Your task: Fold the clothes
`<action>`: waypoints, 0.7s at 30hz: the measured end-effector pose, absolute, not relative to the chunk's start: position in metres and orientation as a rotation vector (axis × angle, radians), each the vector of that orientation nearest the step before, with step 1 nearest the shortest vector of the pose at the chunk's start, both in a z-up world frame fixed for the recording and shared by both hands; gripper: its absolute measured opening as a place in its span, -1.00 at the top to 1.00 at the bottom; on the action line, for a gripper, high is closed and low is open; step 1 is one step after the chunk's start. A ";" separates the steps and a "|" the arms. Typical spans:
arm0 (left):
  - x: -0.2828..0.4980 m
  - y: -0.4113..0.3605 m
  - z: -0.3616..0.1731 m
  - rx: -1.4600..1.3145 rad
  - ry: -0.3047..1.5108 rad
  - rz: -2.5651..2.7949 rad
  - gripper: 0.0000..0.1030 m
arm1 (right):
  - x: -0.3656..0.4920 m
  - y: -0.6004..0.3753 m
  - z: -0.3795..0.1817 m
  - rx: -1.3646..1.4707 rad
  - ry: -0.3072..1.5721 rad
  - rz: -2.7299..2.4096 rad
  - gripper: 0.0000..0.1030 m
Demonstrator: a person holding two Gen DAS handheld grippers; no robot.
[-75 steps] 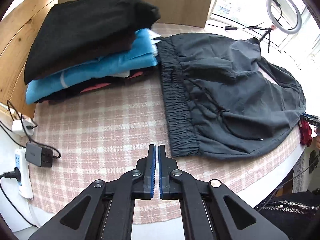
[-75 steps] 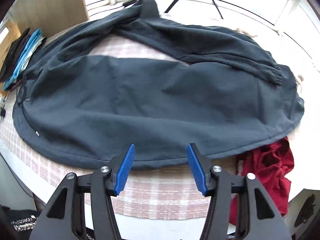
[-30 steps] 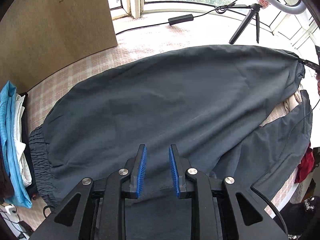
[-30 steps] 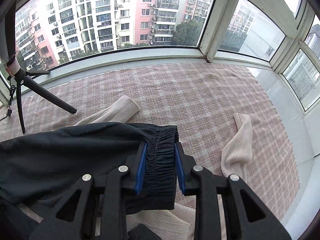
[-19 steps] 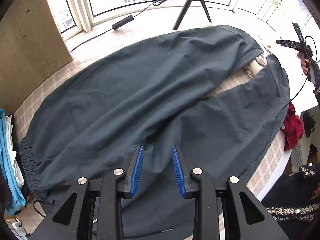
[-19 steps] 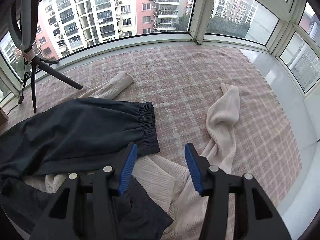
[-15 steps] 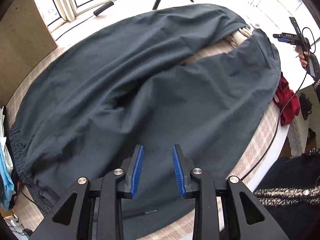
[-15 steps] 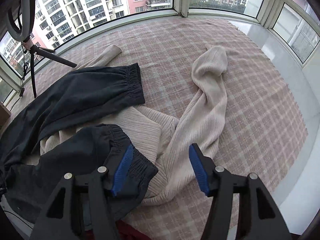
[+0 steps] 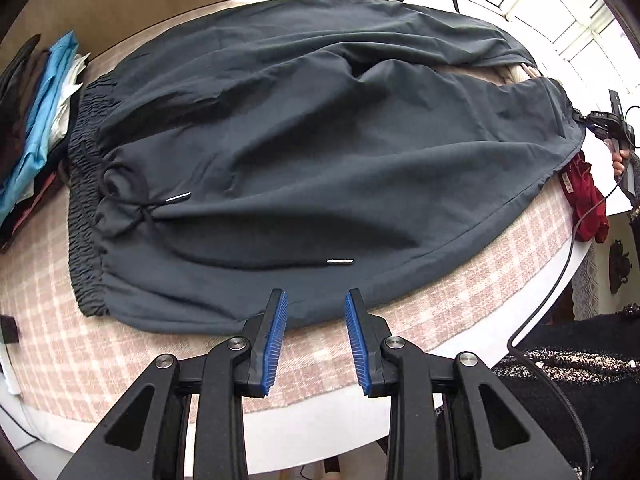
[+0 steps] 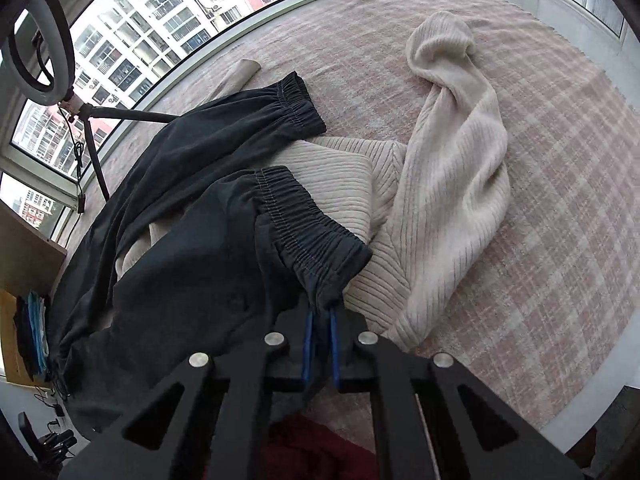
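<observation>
Left wrist view is showing one pair of dark grey jogger trousers point(image 9: 320, 152) lying spread across a pink-and-white checked tablecloth point(image 9: 80, 344), the fabric thin, smooth and softly creased. Its gathered elastic waistband point(image 9: 82, 184) is sitting at the left, with a drawstring ending in two metal tips point(image 9: 340, 261) trailing over the front. The left gripper point(image 9: 316, 336) is hovering just off the near hem with its ribbed blue pads spread wide and gripping nothing. A stack of folded clothes point(image 9: 36, 120), blue, white and dark layers, is resting beside the waistband, and a crumpled red garment point(image 9: 584, 196) is hanging at the table's right edge.

Right wrist view is showing the right gripper point(image 10: 320, 344) pinching the nearer of two ruched elastic cuffs point(image 10: 316, 240) between nearly closed pads. The second cuff point(image 10: 292, 108) is lying farther off. Both trouser legs are draping over one cream ribbed knit sweater point(image 10: 440, 184), thick and soft, its sleeve curling toward the window. A ring light point(image 10: 40, 40) on a tripod is standing by the curved bay windows, with apartment blocks outside.
</observation>
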State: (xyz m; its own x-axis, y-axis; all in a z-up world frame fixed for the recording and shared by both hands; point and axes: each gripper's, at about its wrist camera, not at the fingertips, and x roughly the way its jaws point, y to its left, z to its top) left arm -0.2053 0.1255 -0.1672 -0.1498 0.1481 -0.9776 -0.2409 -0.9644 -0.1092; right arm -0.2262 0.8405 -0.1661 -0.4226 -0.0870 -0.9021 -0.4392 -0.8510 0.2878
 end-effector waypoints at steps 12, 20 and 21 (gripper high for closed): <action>-0.158 0.003 -0.199 -1.963 -0.251 2.417 0.36 | -0.153 0.863 -0.094 -1.367 0.800 2.336 0.91; -0.189 -0.034 -0.208 -1.894 -0.658 2.445 0.14 | -0.161 0.830 -0.111 -1.460 0.625 2.320 0.91; -0.194 -0.033 -0.210 -1.904 -0.673 2.435 0.14 | -0.162 0.829 -0.110 -1.457 0.611 2.319 0.91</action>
